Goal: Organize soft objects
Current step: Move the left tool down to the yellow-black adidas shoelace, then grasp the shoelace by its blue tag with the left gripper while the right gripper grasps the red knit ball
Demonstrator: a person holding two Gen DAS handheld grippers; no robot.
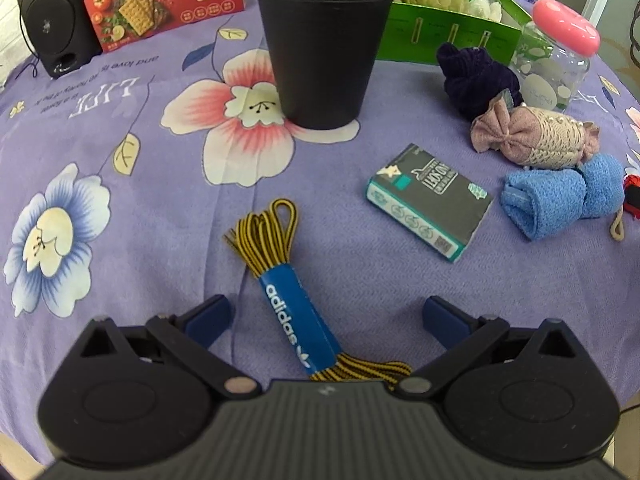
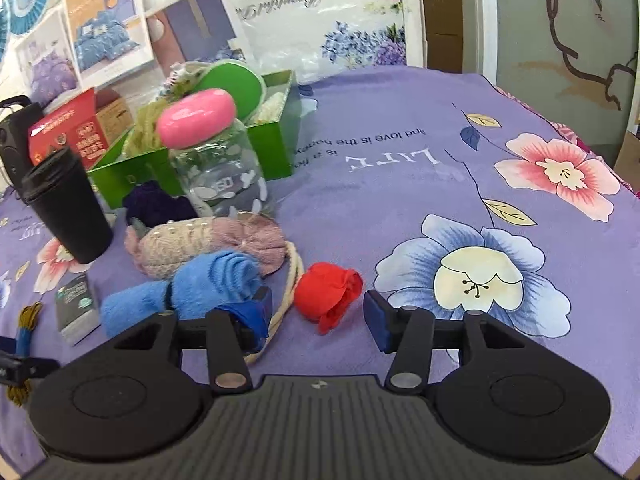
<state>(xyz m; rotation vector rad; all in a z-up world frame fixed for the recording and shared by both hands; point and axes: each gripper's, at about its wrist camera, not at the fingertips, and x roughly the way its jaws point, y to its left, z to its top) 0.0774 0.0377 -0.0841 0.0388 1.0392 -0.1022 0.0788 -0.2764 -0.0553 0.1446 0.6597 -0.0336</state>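
Left wrist view: the left gripper (image 1: 326,316), jaws wide and empty, straddles the shoelace bundle (image 1: 296,312), well short of the green box (image 1: 448,36), apparently aligned for a pinch. Right wrist view: the right gripper (image 2: 318,314), jaws wide and empty, brackets the red cloth (image 2: 326,292), likewise well short of that box (image 2: 200,168).

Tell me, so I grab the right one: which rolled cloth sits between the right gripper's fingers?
The red roll; the blue and pink rolls lie left of the right gripper.
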